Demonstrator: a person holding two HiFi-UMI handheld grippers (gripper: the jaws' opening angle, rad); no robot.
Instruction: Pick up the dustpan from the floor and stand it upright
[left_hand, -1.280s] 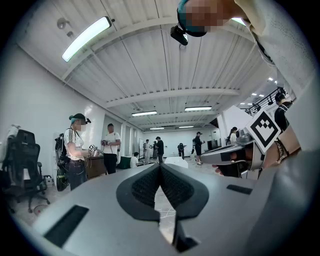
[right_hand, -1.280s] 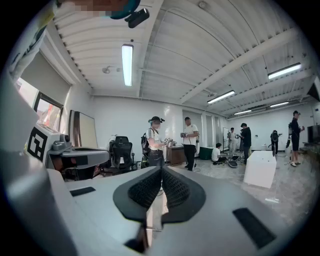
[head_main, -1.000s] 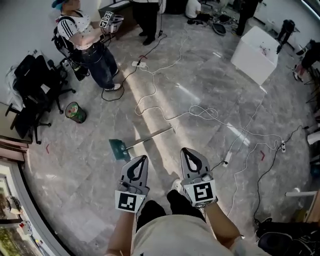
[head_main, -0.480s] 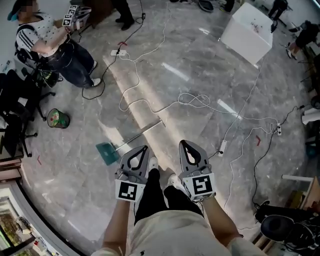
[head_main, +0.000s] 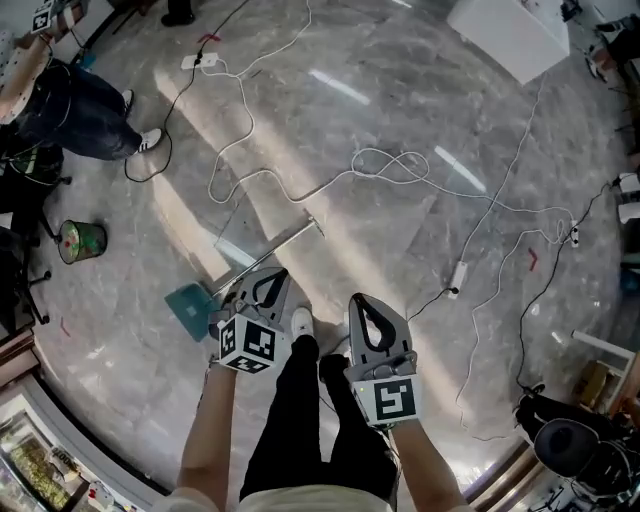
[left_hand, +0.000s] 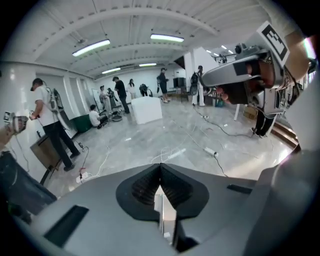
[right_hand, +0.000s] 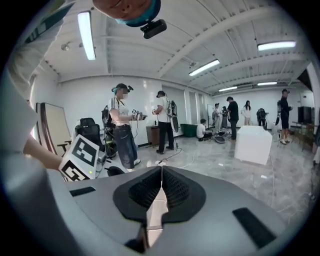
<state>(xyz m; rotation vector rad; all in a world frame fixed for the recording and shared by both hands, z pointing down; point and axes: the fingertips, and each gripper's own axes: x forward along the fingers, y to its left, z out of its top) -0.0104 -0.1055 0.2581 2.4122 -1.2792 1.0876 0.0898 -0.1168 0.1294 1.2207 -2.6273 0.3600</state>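
Note:
The dustpan (head_main: 188, 308) lies flat on the grey floor, its teal pan at the left and its thin metal handle (head_main: 290, 236) running up to the right. My left gripper (head_main: 270, 276) is shut and empty. In the head view it overlaps the lower part of the handle, close to the pan; I cannot tell whether it touches. My right gripper (head_main: 366, 302) is also shut with nothing in it, and hangs to the right, apart from the dustpan. In the left gripper view (left_hand: 160, 168) and the right gripper view (right_hand: 161, 173) the jaw tips meet.
White cables (head_main: 385, 165) loop across the floor beyond the handle, with a power strip (head_main: 457, 275) to the right. A green bin (head_main: 81, 240) and a standing person (head_main: 60, 95) are at the left. My own legs and shoes (head_main: 301, 322) are between the grippers.
The view has moved forward, so the dustpan now lies right by my left gripper. The left gripper has turned and dropped toward the handle. Both grippers stay shut.

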